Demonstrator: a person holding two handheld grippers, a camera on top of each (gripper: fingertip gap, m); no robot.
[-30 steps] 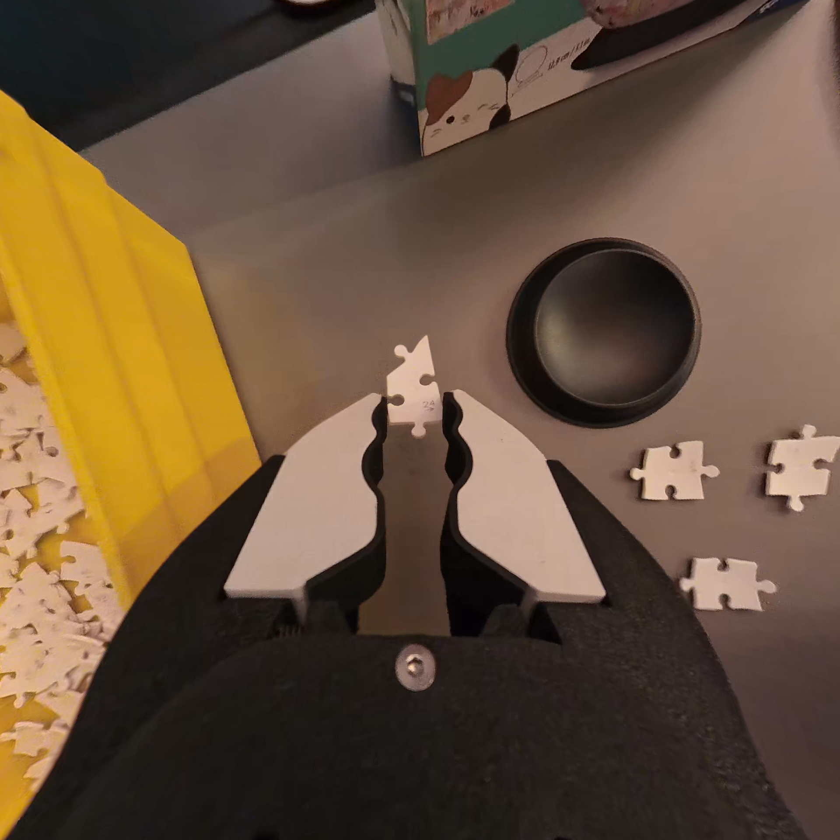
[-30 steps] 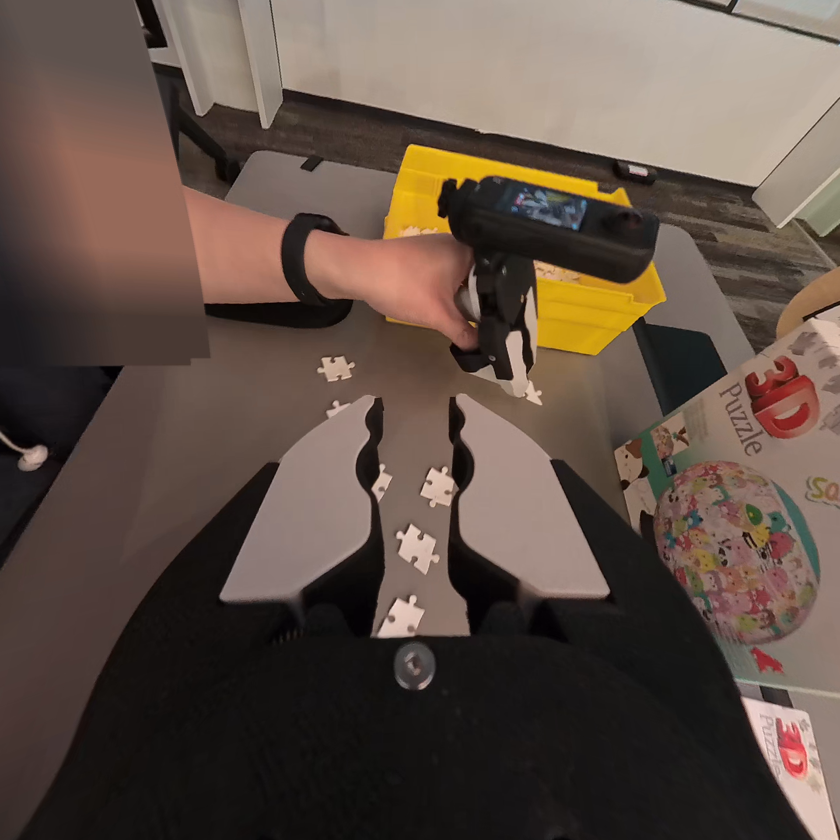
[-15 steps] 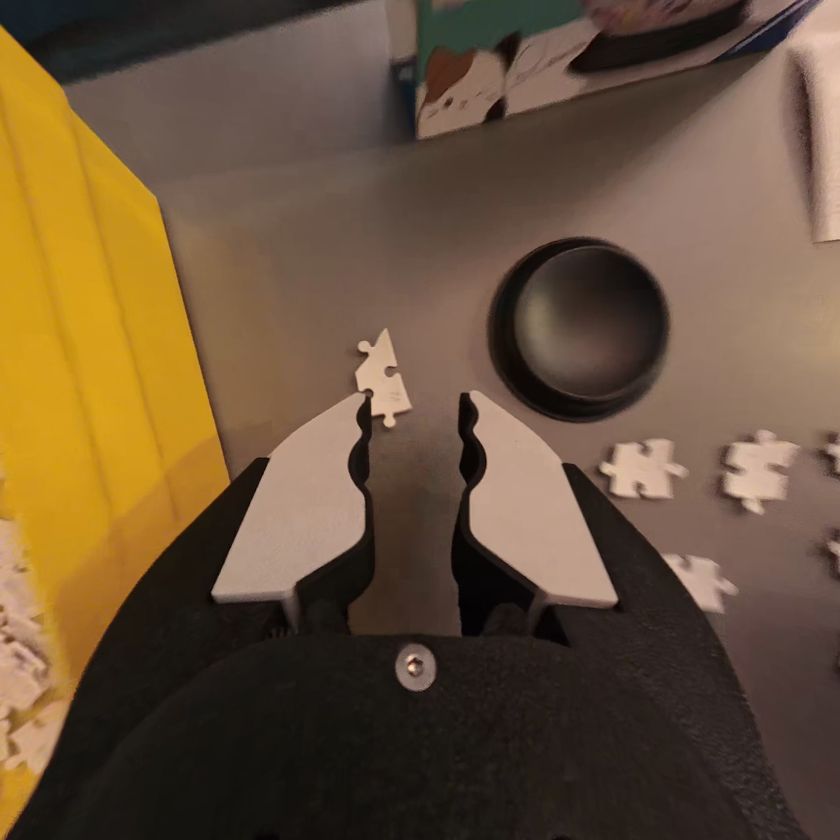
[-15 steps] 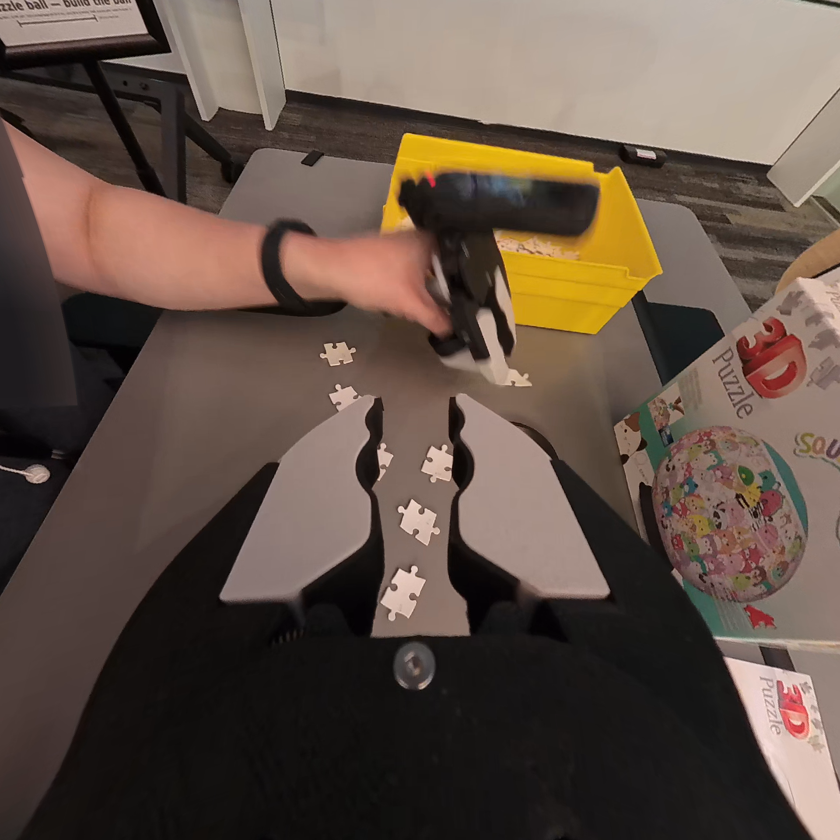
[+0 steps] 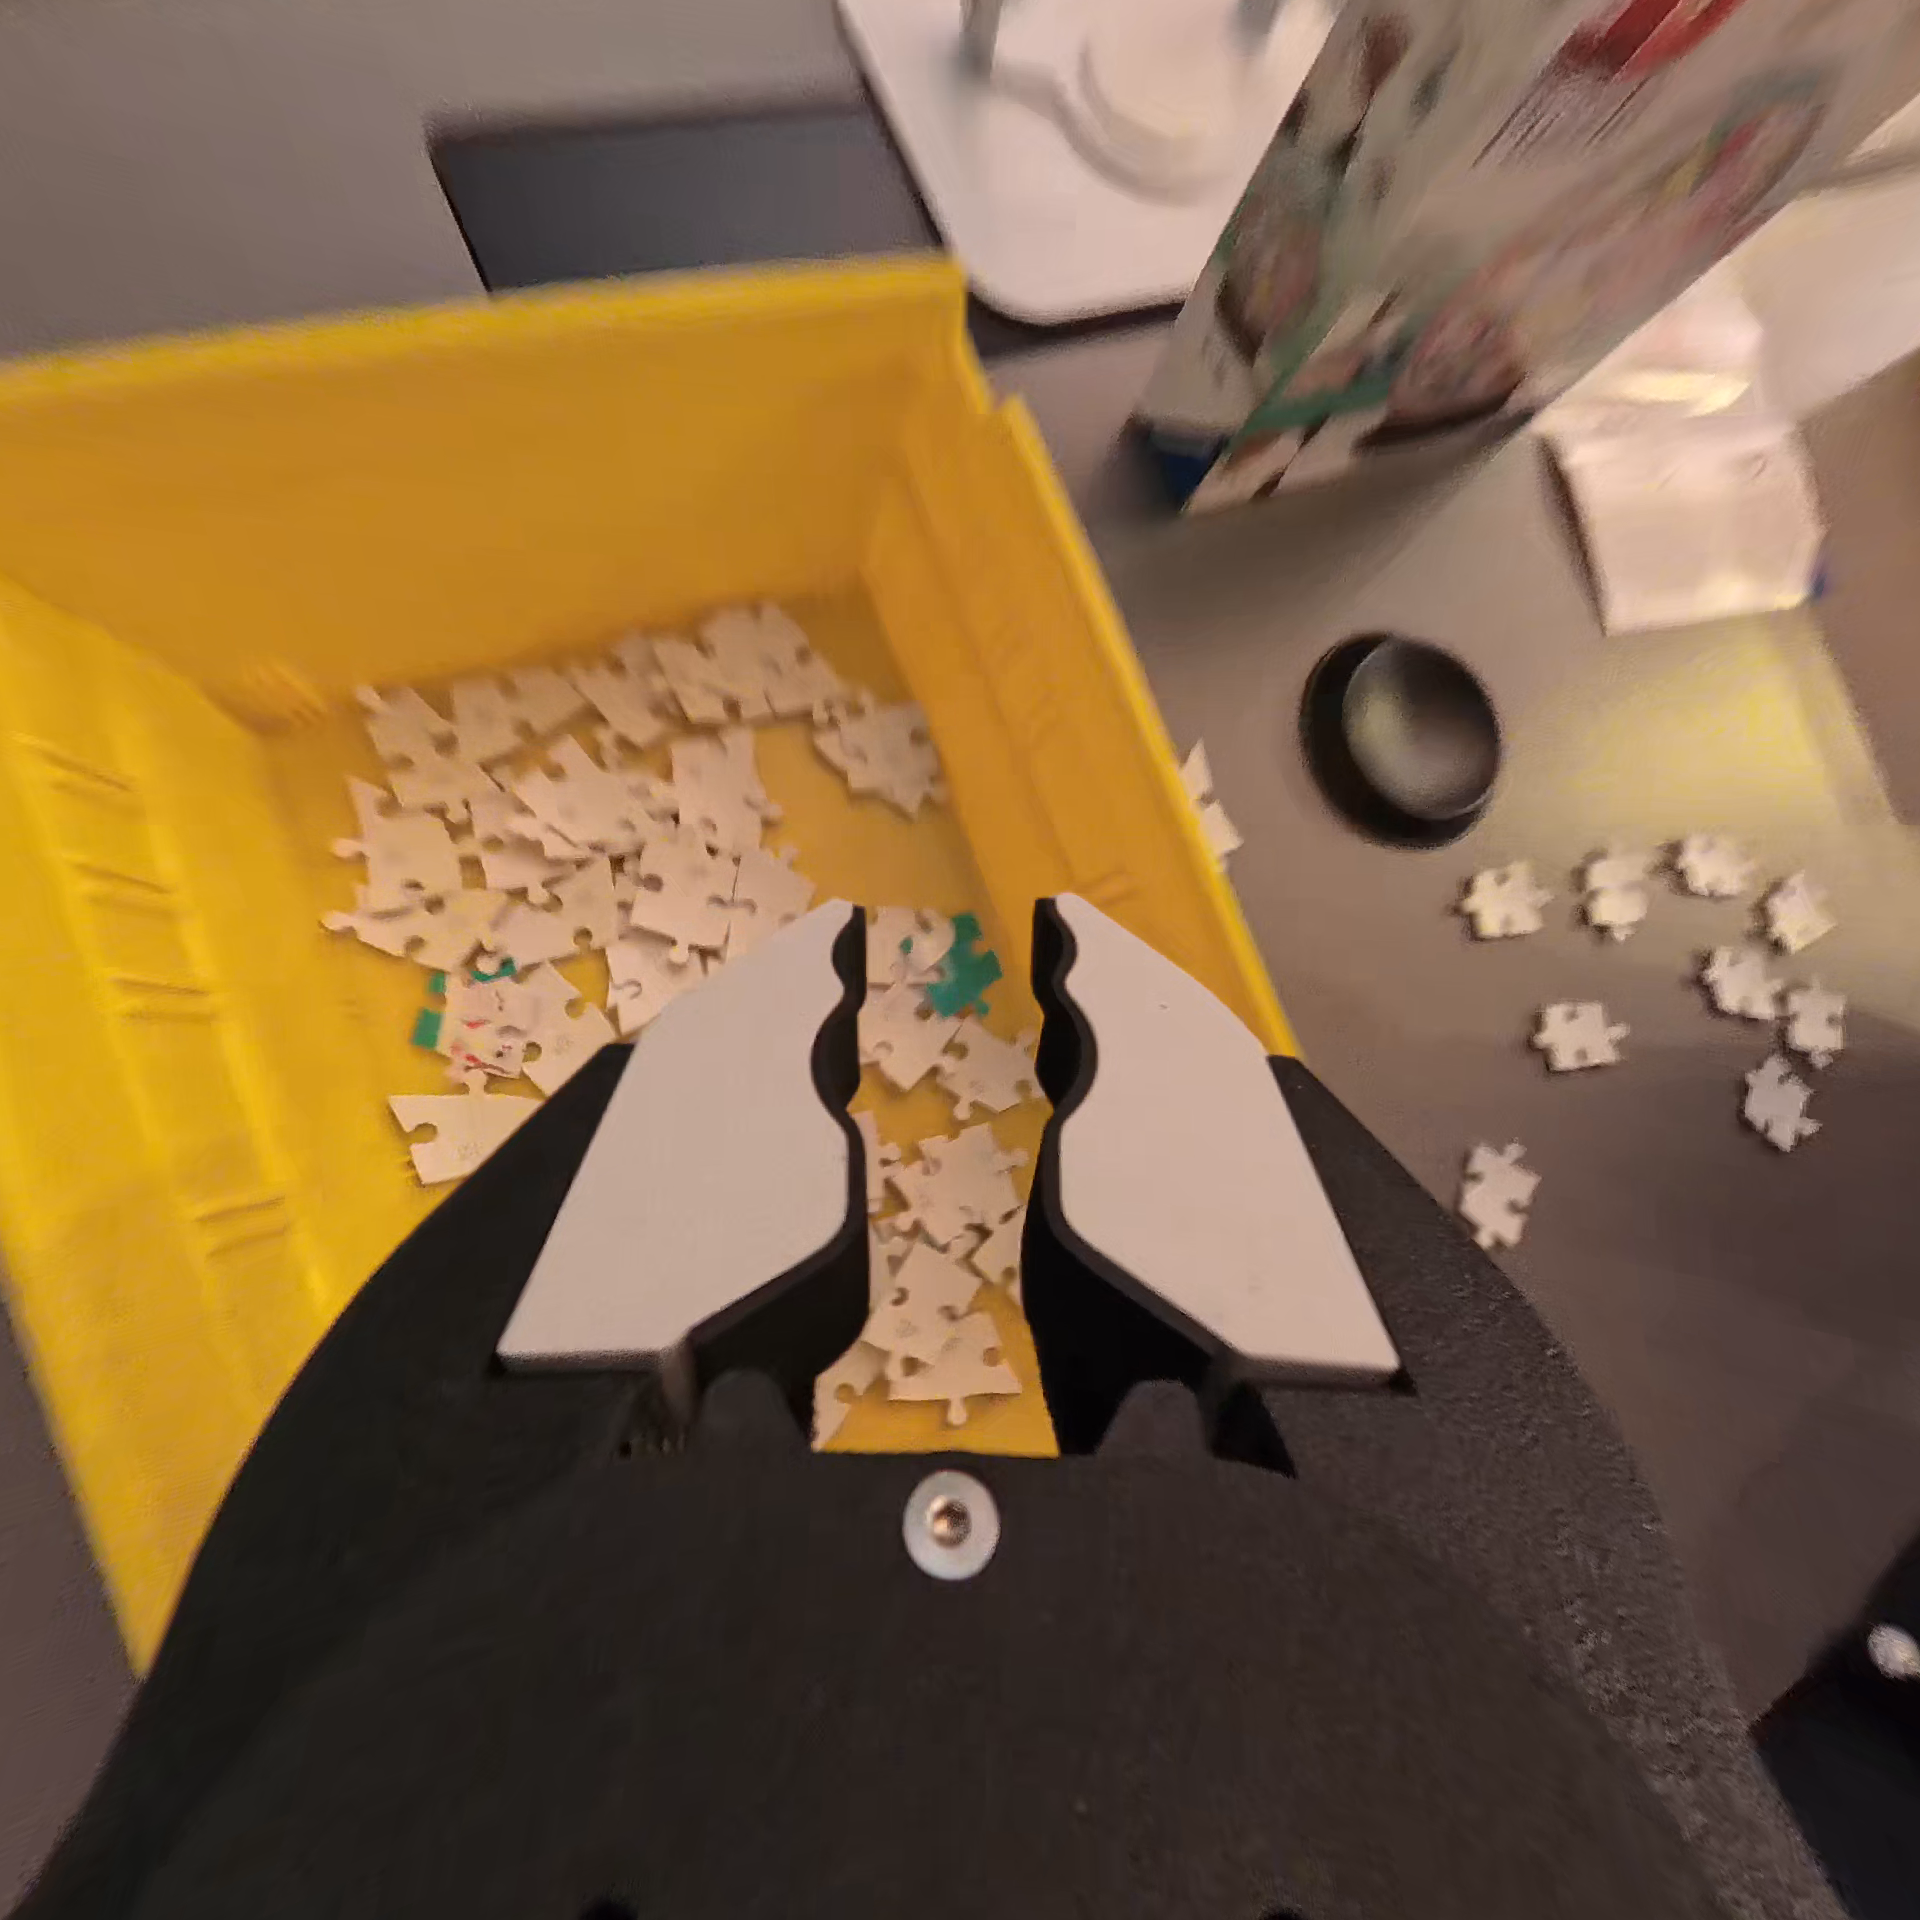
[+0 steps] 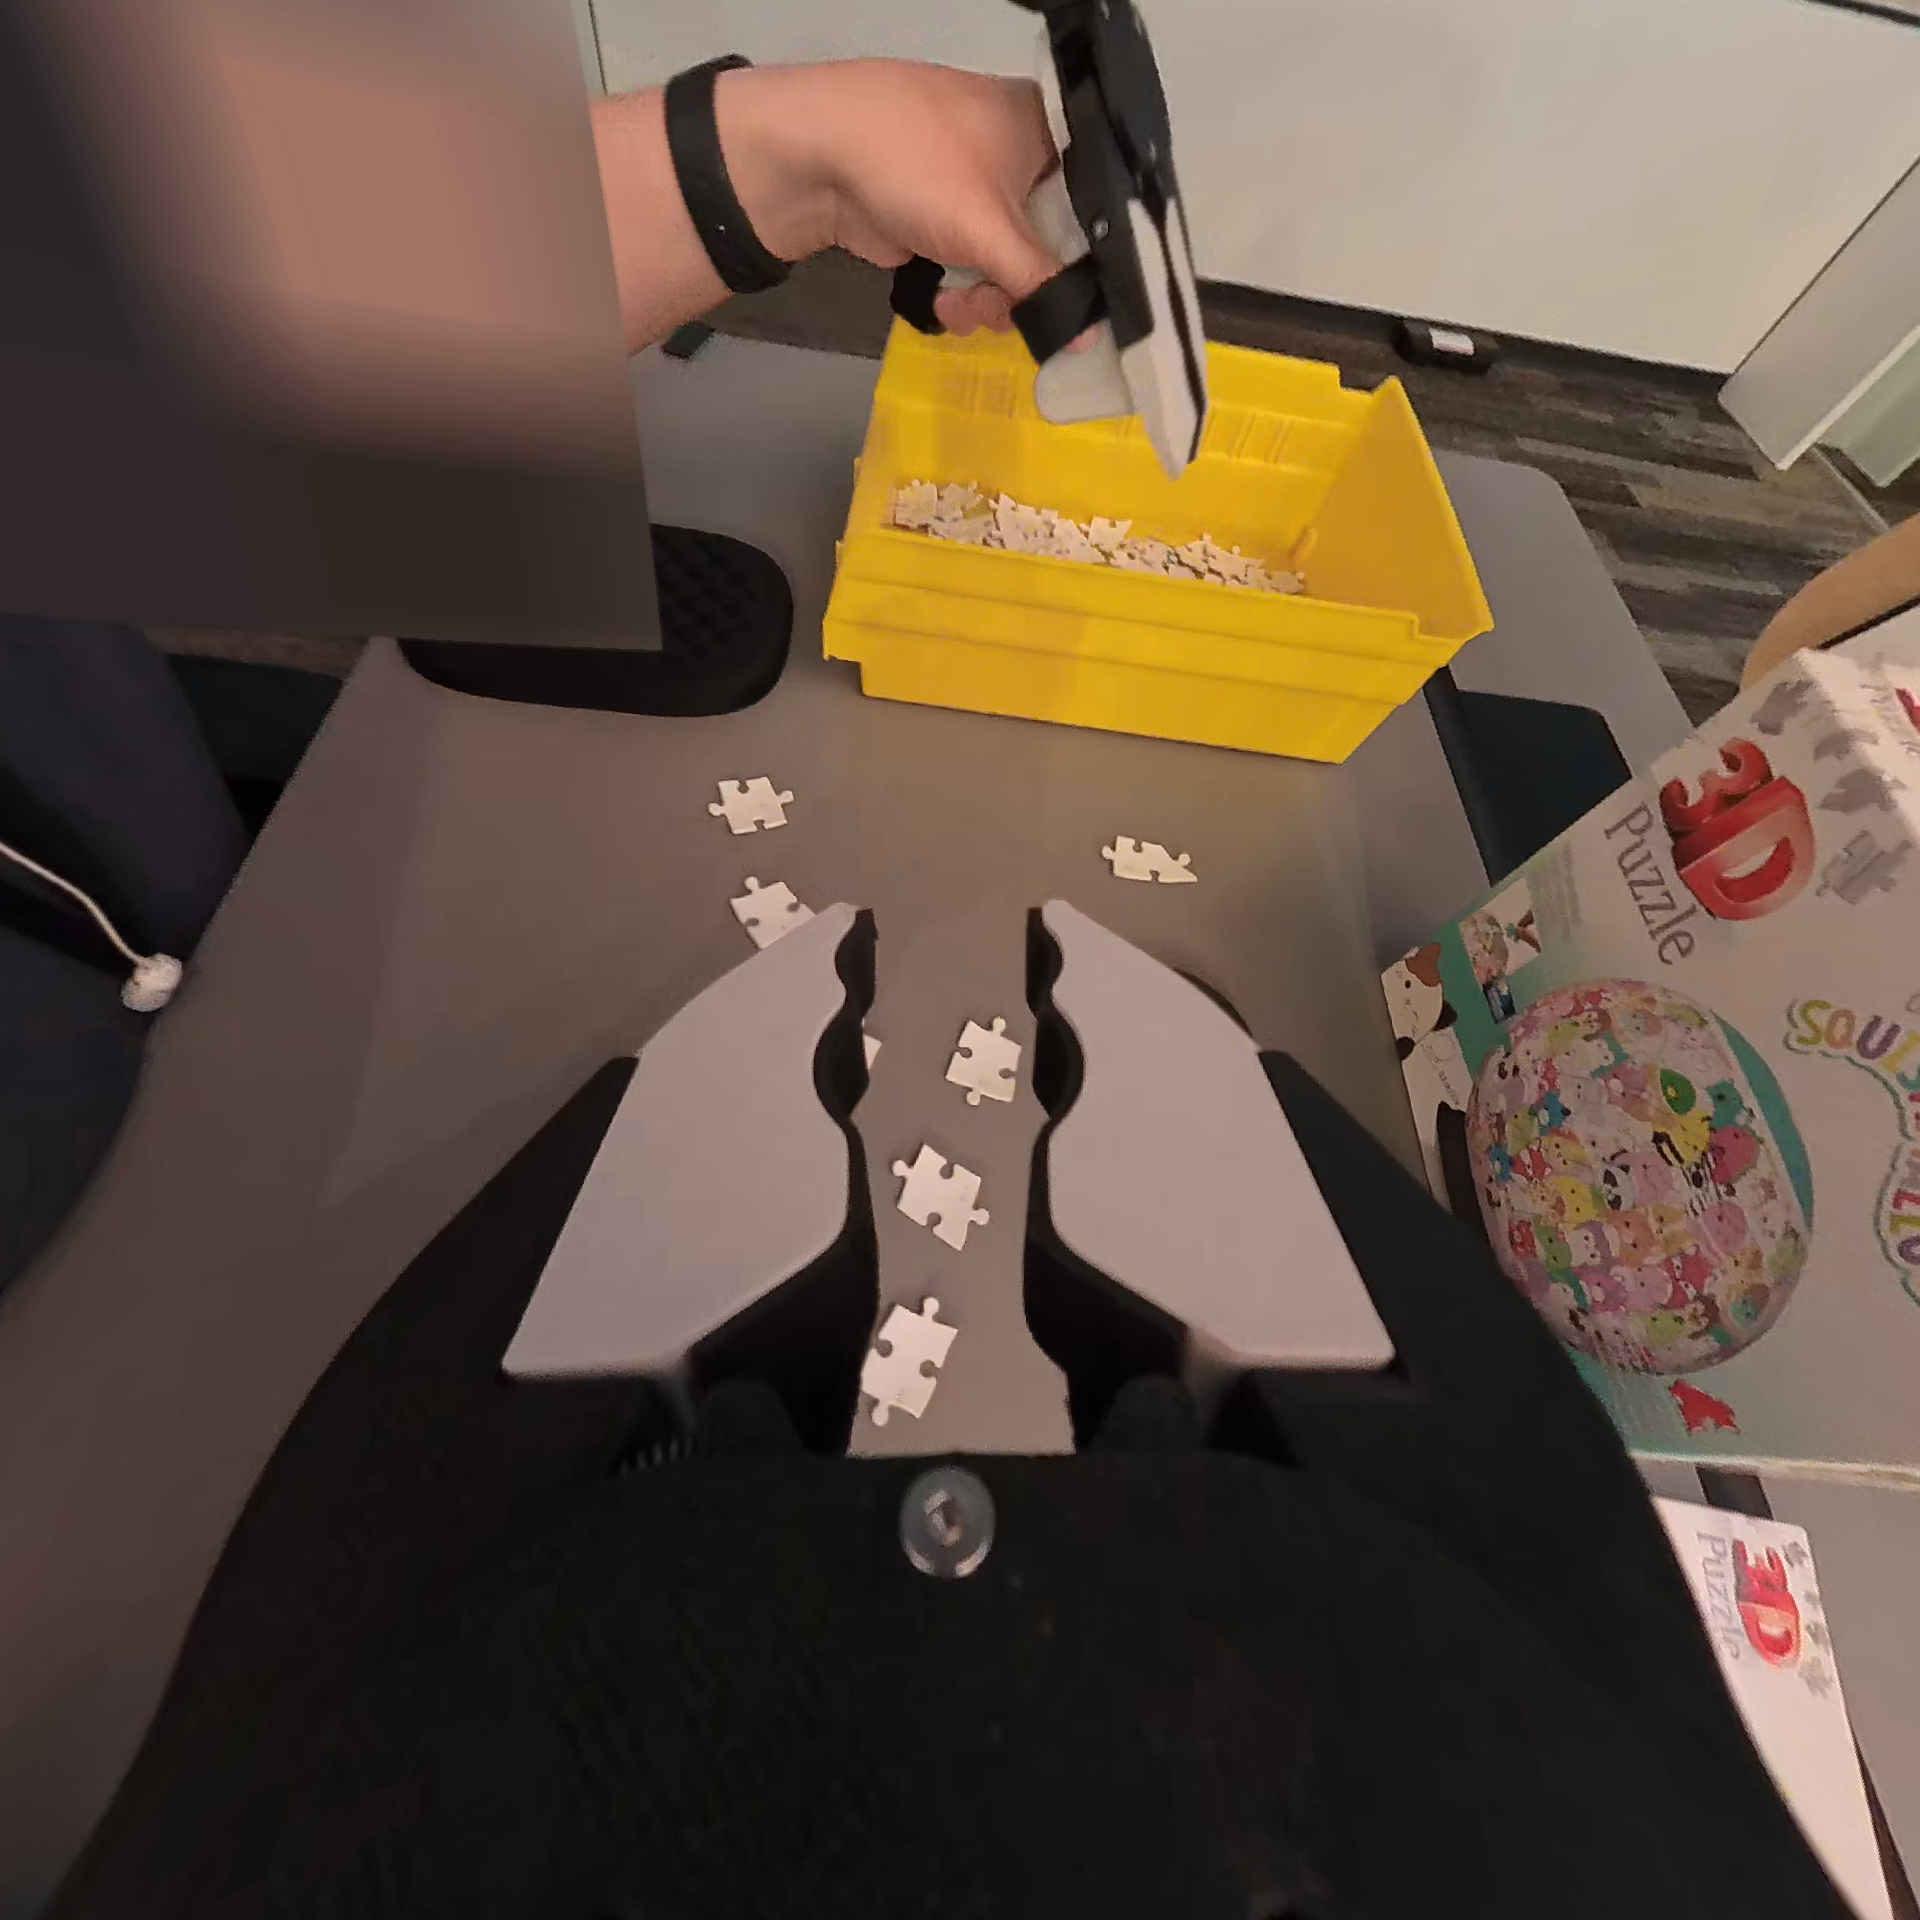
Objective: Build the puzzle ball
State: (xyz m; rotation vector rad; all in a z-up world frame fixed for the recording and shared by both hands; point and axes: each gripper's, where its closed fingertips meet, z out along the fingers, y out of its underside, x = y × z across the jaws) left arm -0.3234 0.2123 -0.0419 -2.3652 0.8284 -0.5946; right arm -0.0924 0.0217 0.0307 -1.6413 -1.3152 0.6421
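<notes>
Puzzle ball unbuilt: loose pieces (image 6: 938,1194) on table (image 6: 520,935), most in yellow bin (image 5: 436,499). Left gripper (image 5: 948,914) and right gripper (image 6: 951,914) both agape, empty.

Each gripper has a matte black textured body, 2 pale grey fingers with wavy black inner edges, and 1 silver screw at the centre: the left gripper (image 5: 948,914) and the right gripper (image 6: 948,914) look alike. The left hand (image 6: 914,177) wears a black wristband (image 6: 717,177).
</notes>
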